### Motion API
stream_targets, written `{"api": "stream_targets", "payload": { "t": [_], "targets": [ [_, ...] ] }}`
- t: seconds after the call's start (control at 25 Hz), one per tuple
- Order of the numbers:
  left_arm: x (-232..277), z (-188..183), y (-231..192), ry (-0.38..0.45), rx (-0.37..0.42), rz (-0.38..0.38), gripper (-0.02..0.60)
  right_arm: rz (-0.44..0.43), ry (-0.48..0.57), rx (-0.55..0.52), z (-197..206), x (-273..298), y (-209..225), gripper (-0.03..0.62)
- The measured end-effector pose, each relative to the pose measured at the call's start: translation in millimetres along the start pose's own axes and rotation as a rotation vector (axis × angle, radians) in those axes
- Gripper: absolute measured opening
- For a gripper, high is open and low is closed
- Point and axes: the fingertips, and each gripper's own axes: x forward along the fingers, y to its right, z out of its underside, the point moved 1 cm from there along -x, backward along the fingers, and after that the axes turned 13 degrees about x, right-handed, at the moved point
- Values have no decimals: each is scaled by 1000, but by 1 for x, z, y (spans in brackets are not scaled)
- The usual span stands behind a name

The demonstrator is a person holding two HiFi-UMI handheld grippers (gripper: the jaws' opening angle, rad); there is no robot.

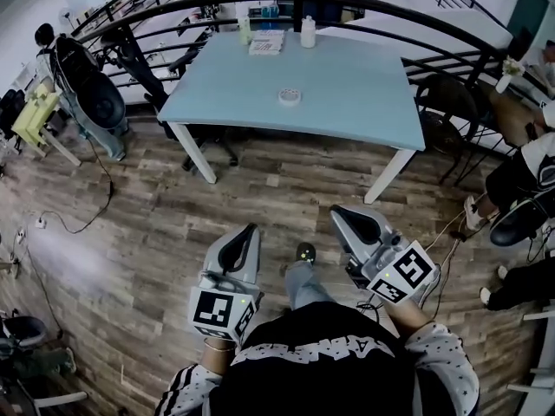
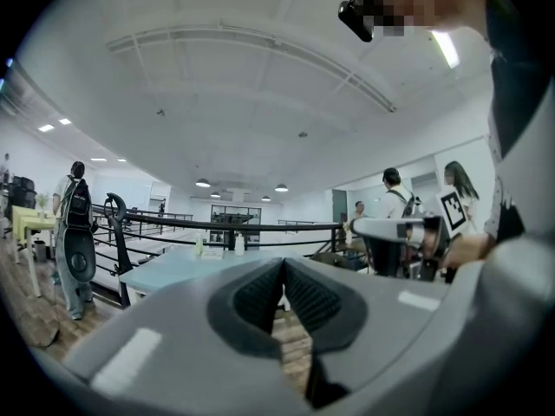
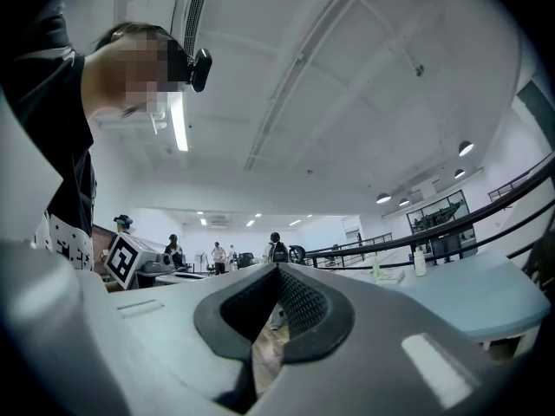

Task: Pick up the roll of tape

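Observation:
The roll of tape (image 1: pixel 289 96), a small pale ring, lies flat near the middle of the light blue table (image 1: pixel 364 102) in the head view. Both grippers hang low over the wooden floor, well short of the table's near edge and pointing toward it. My left gripper (image 1: pixel 251 228) is shut, its dark pads meeting at the tips (image 2: pixel 283 261) with nothing between them. My right gripper (image 1: pixel 336 210) is shut and empty too (image 3: pixel 277 267). The tape does not show in either gripper view; only the table's edge (image 2: pixel 173 265) does.
Two bottles (image 1: pixel 307 31) and a stack of papers (image 1: pixel 266 42) stand at the table's far edge, before a black railing (image 1: pixel 260 3). A person with a backpack (image 1: pixel 78 68) stands at the left, seated people (image 1: pixel 529 167) at the right. A cable (image 1: pixel 87 224) trails on the floor.

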Motion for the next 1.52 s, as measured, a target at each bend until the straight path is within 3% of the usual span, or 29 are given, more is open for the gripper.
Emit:
{"api": "stream_targets", "payload": {
  "t": [0.64,0.96,1.16,1.52],
  "targets": [
    [133,12,-31,-8,-11,134,0,136,4,-7,-18,42,113,-8],
    [180,20,-39,-74,-34,198,0,174,-11,-5,-21,62,151,-6],
    [220,6,-53,3,-38,198,0,185,-19,-27,-38,80,182,-8],
    [321,1,-63,43,-36,242,0,233,-24,-66,-64,102,261,-6]
  ]
}}
